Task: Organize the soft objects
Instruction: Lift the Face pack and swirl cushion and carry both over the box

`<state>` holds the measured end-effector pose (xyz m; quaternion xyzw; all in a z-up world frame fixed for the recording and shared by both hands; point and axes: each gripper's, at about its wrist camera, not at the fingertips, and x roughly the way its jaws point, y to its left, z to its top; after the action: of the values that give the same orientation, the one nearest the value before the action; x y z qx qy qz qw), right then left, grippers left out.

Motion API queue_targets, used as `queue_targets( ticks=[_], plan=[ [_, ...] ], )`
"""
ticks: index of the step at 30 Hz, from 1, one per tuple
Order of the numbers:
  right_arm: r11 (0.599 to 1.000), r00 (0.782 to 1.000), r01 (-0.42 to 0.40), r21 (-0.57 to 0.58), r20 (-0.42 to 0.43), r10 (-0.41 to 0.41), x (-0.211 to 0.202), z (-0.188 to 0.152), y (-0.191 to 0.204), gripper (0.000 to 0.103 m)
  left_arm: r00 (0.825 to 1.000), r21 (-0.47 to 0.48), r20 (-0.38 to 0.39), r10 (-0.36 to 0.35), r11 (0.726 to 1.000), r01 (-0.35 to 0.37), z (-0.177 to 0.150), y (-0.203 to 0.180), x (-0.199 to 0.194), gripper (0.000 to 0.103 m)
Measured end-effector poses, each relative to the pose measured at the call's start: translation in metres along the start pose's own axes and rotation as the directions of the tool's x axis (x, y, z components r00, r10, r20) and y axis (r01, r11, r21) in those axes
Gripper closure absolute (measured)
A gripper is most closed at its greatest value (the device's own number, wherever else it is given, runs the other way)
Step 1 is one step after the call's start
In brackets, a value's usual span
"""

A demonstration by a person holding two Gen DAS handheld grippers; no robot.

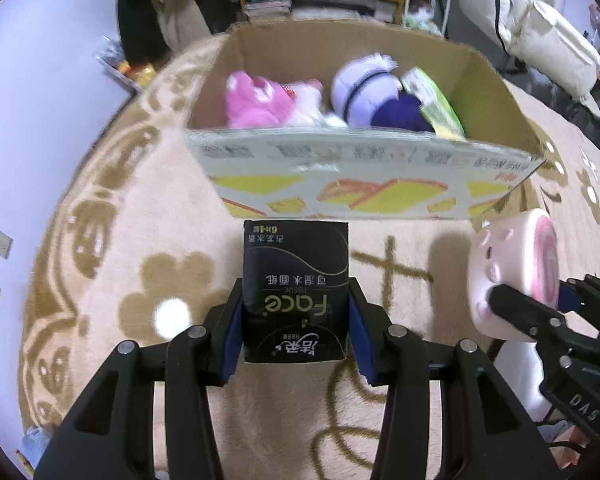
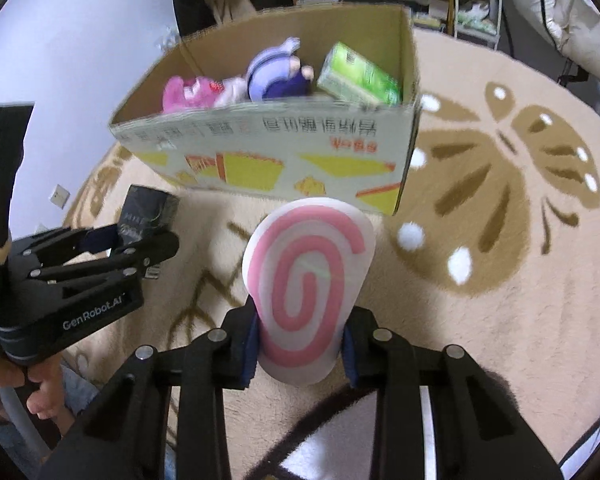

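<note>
A fluffy beige round rug with tan-brown flower and butterfly patterns and white spots covers the floor. An open cardboard box, its outer side printed in yellow and orange, stands directly on the rug. Bare pale floor shows beyond the rug's curved edge.

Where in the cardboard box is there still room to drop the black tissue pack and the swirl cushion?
The cardboard box is crowded along its near wall: pink plush, purple plush, green pack. The bare floor behind them, toward the far wall, looks free.
</note>
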<state>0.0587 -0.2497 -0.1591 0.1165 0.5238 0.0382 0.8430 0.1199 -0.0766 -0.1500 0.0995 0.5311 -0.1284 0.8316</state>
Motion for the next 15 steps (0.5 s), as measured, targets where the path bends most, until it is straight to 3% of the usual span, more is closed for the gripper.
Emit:
queue_targets(
  ticks=[7,15],
  plan=[
    [1.000,0.996,-0.009,-0.014,0.091,0.010,-0.028,0.000,0.008,0.068,0.994,-0.024,0.097,0.045,0.999,-0.043,-0.005,0.006,-0.038,0.059],
    [0.998,0.974,-0.006,-0.056,0.224,0.018,-0.070,0.004,0.016,0.068,0.976,-0.009,0.191,0.105,0.994,-0.105,-0.006,0.003,-0.078,0.059]
  ],
)
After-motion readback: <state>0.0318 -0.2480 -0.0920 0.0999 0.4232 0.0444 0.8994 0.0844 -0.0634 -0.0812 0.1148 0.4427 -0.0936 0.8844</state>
